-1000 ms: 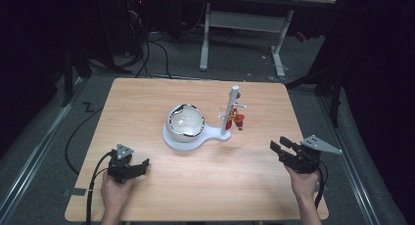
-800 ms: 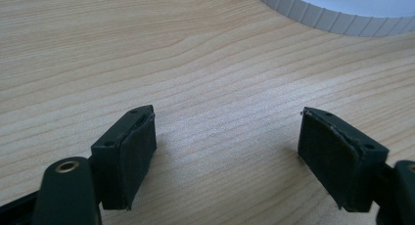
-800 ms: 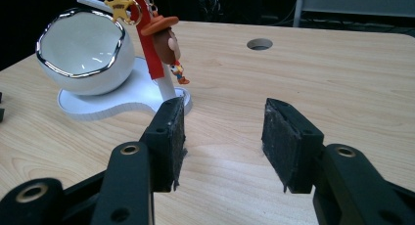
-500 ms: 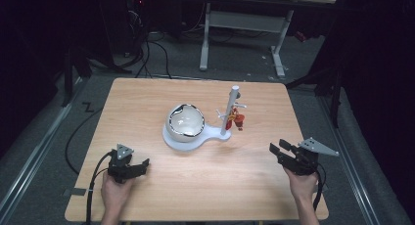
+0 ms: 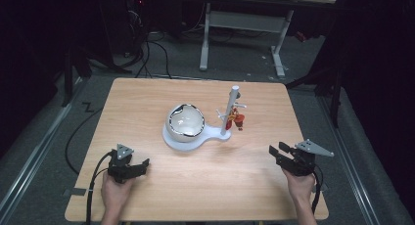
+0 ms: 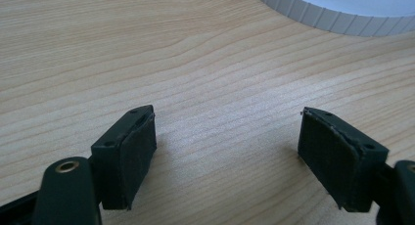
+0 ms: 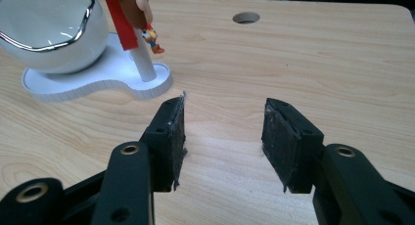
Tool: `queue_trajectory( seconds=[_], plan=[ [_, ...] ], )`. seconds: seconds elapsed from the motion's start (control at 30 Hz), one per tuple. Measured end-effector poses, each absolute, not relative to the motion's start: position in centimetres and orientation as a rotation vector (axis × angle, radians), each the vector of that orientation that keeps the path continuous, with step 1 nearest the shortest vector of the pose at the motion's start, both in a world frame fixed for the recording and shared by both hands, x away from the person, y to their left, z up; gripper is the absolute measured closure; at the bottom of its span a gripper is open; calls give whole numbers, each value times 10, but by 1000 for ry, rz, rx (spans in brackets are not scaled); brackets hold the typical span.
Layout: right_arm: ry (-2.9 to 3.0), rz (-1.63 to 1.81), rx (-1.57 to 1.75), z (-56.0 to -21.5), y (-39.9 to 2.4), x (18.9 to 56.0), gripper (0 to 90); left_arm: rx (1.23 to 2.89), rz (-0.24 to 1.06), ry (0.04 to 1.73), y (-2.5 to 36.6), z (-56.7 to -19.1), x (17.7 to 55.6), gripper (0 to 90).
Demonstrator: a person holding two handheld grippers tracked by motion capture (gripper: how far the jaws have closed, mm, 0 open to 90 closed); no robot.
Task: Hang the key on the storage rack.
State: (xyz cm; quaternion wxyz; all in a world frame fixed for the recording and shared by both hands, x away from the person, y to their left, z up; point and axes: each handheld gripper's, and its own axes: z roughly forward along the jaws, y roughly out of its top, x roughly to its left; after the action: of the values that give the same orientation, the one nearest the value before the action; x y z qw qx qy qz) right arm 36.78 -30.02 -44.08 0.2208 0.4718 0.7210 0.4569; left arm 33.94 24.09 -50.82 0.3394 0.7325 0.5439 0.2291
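Observation:
A white stand (image 5: 195, 139) sits mid-table, carrying a white bowl with a silver rim (image 5: 185, 121) and an upright white post (image 5: 230, 110) from which a small red and orange figure (image 5: 237, 120) hangs. The right gripper view shows the bowl (image 7: 54, 32), the post (image 7: 142, 58) and the figure (image 7: 132, 12) up close at its left. My left gripper (image 5: 134, 168) rests open near the table's front left; its jaws (image 6: 227, 156) hold nothing, with the stand's ribbed edge (image 6: 337, 14) ahead. My right gripper (image 5: 278, 154) stands open at the front right, empty (image 7: 222, 137).
The wooden table (image 5: 147, 102) has a round cable hole (image 7: 246, 17) near its far edge. Black cables (image 5: 93, 186) trail from the left gripper off the front edge. Behind the table stand a white desk frame (image 5: 244, 24) and dark floor with cables.
My right gripper has slid a little toward the front of the table. The left gripper, the stand and the bowl have not moved.

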Motion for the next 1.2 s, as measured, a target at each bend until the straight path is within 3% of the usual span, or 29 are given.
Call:
queue_trajectory(
  seconds=[1.2],
  plan=[
    [2057,1075,1362,-483,-289,388,510,1906,595,1416,241,-508,339,226]
  ],
)
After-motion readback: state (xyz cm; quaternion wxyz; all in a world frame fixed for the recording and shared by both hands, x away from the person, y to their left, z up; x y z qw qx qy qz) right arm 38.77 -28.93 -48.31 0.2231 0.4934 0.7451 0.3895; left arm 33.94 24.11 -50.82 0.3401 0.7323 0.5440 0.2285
